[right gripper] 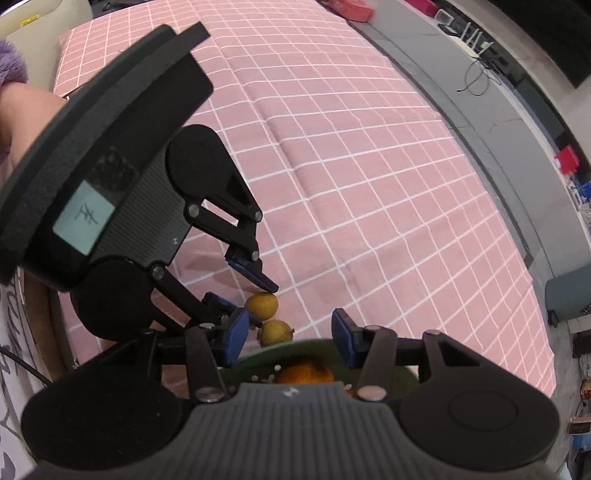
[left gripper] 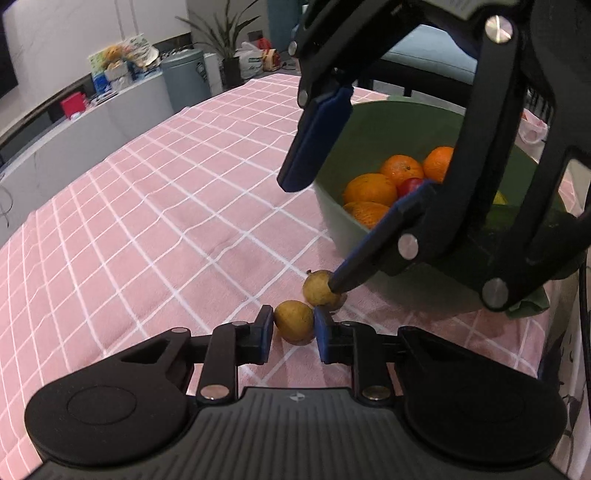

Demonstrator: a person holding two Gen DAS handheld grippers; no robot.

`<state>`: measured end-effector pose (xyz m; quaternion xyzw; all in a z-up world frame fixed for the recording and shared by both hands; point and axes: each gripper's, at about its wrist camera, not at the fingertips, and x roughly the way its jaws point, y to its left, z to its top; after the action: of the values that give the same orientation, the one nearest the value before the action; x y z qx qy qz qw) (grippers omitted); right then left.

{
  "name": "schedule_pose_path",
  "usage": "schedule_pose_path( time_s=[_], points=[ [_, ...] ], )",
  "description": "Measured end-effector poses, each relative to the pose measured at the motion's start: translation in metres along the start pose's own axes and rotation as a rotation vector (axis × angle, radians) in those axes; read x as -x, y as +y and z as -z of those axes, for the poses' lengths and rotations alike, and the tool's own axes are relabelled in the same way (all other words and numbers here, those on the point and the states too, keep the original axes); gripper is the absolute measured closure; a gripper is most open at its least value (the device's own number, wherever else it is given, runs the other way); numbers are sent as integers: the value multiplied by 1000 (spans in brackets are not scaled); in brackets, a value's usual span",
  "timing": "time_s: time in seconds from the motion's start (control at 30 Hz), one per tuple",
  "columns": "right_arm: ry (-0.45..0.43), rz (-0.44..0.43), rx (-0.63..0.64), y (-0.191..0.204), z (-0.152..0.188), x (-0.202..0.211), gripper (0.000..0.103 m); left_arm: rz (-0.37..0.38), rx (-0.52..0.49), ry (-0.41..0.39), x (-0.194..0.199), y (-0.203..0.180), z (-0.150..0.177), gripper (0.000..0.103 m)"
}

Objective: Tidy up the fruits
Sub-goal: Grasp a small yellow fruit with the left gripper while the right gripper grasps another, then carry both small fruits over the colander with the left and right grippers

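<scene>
My left gripper (left gripper: pixel 292 329) is shut on a small yellow fruit (left gripper: pixel 293 320) lying on the pink checked cloth; both blue pads press its sides. A second small yellow fruit (left gripper: pixel 318 288) lies just behind it. My right gripper (left gripper: pixel 314 234) hangs open above, and its lower fingertip (left gripper: pixel 335 282) touches that second fruit. In the right wrist view, the right gripper (right gripper: pixel 290 334) stands open over the rim of the green bowl (right gripper: pixel 306 345), the second fruit (right gripper: pixel 275 332) lies low between its pads, and the left gripper (right gripper: pixel 240 295) clamps the first fruit (right gripper: pixel 263 305). The green bowl (left gripper: pixel 332 210) holds several oranges (left gripper: pixel 369 190) and a red fruit (left gripper: pixel 410 184).
The pink tablecloth (left gripper: pixel 166 206) stretches wide to the left and far side. A grey bin (left gripper: pixel 184 79), a counter with boxes (left gripper: pixel 122 68) and a plant (left gripper: pixel 221 33) stand beyond the table. A person's arm (right gripper: pixel 22 122) with a purple sleeve shows at the upper left.
</scene>
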<state>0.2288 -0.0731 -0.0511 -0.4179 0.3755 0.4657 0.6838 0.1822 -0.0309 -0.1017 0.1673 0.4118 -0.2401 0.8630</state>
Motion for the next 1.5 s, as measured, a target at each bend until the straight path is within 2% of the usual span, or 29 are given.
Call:
schedule_pose_path(
  time_s=[0.17, 0.27, 0.4, 0.6, 0.67, 0.83, 1.03, 1.13, 1.37, 1.5],
  points=[
    [37, -26, 48, 2, -10, -8, 58, -24, 109, 3, 19, 14, 6, 77],
    [77, -49, 63, 2, -19, -16, 64, -30, 176, 2, 34, 24, 11, 77],
    [127, -78, 75, 3, -32, -27, 66, -35, 262, 14, 45, 41, 16, 77],
    [228, -109, 66, 6, -42, -49, 70, -10, 310, 5, 50, 55, 19, 77],
    [259, -118, 74, 7, -43, -56, 74, 2, 313, 7, 51, 57, 20, 77],
    [333, -126, 90, 9, -43, -71, 75, 41, 292, -1, 52, 53, 23, 77],
    [394, -88, 128, 12, -44, -80, 76, 46, 290, 5, 49, 52, 24, 77],
    [423, -53, 161, 15, -43, -86, 83, 50, 284, 2, 48, 51, 24, 77],
    [406, -24, 157, 16, -39, -86, 83, 47, 290, 3, 45, 53, 24, 77],
    [345, -24, 105, 13, -39, -73, 83, 51, 301, -12, 48, 53, 24, 77]
  ],
)
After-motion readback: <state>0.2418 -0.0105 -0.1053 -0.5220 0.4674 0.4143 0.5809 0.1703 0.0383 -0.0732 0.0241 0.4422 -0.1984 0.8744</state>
